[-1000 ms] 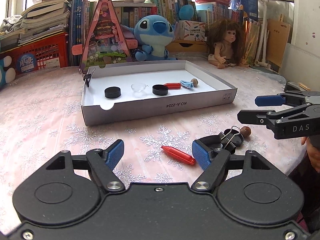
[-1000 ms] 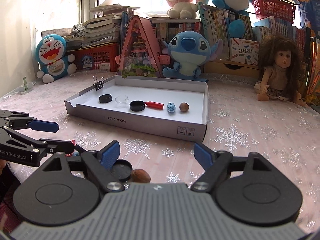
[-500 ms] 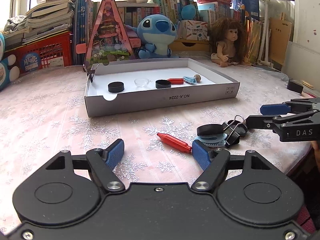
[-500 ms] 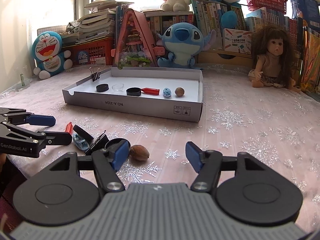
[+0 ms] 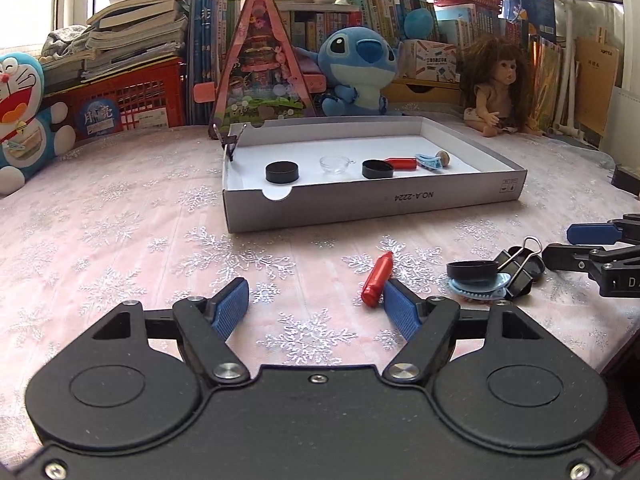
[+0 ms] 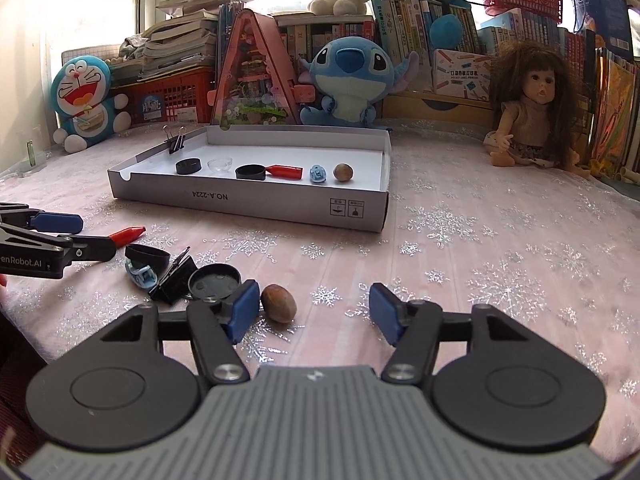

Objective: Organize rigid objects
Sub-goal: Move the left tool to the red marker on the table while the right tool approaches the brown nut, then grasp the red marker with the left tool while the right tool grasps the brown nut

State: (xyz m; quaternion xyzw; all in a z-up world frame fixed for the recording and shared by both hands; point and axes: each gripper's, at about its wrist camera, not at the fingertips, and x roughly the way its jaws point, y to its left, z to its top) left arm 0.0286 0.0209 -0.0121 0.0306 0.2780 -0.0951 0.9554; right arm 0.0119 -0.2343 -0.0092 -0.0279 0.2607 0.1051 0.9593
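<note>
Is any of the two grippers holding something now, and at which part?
Nothing is held. The left gripper and right gripper are both open; nut lies loose.

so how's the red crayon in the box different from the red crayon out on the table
The red crayon in the box lies inside the white box, touching a black cap in a row of items. The red crayon on the table lies loose on the tablecloth, just beyond the left gripper. Both look like the same red crayon shape.

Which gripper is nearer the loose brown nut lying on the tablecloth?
Right. The right gripper has the nut just inside its left finger, jaws open. The left gripper sits off beyond the pile of clips and caps.
</note>
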